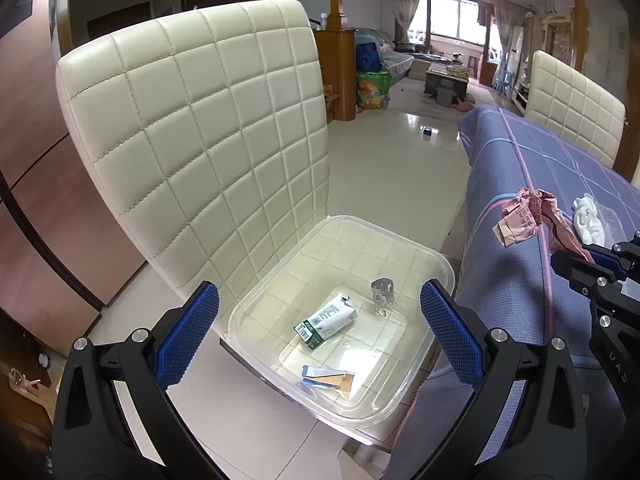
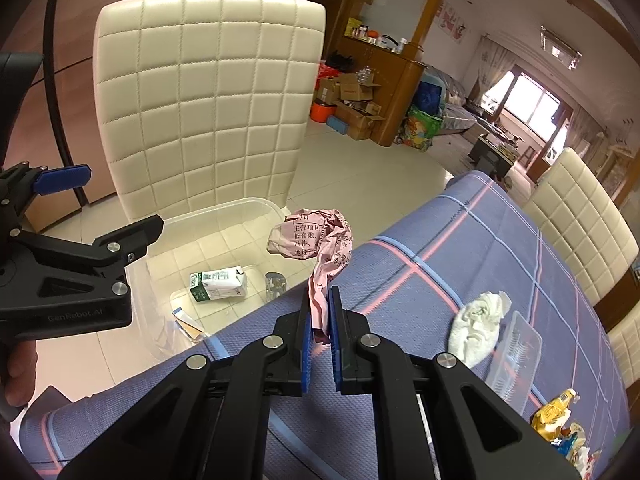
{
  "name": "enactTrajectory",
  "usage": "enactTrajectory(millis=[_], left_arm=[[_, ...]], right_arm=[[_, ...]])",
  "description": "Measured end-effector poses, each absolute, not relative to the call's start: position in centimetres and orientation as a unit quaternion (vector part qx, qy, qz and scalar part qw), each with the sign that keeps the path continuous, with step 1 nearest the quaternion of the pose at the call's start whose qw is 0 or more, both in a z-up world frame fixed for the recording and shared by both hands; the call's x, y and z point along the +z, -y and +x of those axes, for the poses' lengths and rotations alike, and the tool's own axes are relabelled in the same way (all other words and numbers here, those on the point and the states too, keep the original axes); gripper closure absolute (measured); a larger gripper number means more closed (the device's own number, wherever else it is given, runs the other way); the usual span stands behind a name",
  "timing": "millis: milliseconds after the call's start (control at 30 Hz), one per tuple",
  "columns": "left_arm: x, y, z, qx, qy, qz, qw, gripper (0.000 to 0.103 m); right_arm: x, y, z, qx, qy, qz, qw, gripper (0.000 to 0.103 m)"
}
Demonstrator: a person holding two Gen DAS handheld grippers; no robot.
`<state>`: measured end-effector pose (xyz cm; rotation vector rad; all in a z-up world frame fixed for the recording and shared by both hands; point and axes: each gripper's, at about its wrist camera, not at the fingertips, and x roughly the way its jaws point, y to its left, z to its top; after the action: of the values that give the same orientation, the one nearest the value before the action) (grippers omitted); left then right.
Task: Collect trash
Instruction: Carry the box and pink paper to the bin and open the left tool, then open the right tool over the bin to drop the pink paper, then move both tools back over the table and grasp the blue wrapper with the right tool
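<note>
My right gripper [image 2: 321, 312] is shut on a crumpled pink printed paper [image 2: 320, 240] and holds it over the table's edge, near the clear plastic bin [image 2: 256, 206]. The paper also shows in the left wrist view [image 1: 524, 220]. The bin [image 1: 436, 276] sits on a cream quilted chair [image 1: 192, 128] and holds a small green-white carton [image 1: 326, 320], a clear crumpled piece [image 1: 383, 294] and a torn wrapper [image 1: 330, 378]. My left gripper [image 1: 320, 332] is open and empty above the bin's near side. A crumpled white tissue [image 2: 478, 330] lies on the table.
The table has a blue plaid cloth [image 2: 460, 248]. On it lie a clear plastic tray [image 2: 514, 354] and yellow snack wrappers [image 2: 558, 420]. A second cream chair [image 2: 580, 220] stands at the table's far side. Boxes [image 2: 352, 108] and bags stand beyond on the tiled floor.
</note>
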<state>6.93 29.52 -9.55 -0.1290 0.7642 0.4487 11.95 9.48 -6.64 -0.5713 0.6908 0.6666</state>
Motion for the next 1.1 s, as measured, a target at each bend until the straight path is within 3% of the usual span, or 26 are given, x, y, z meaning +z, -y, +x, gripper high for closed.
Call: enactTrajectory(millis=[333,367,400,467,1100], left_arm=[[-8.9,-29.6,5.8,0.226,-0.361,-0.062,0.903,0.004],[-8.8,-29.5,5.7,0.226,-0.360,-0.060,0.903,0.004],[-8.7,-29.4,5.6,0.225,-0.360,-0.059,0.903,0.004],[-8.6,-29.2,5.4,0.225,-0.360,-0.055,0.904,0.004],[-7.1,-25.3,4.8,0.198,-0.361,-0.027,0.911,0.004]], right_arm=[[-6.2,-10.5,12.5,0.320,-0.359,-0.267,0.835,0.090],[-6.3,-10.3,12.7,0.322,-0.368,-0.257,0.833,0.076],[-6.3,-10.0,12.9,0.322,-0.375,-0.246,0.834,0.049],[-5.9,-9.3,12.6,0.317,-0.360,-0.235,0.846,0.032],[-4.3,-3.7,10.8,0.273,-0.328,-0.224,0.876,0.032]])
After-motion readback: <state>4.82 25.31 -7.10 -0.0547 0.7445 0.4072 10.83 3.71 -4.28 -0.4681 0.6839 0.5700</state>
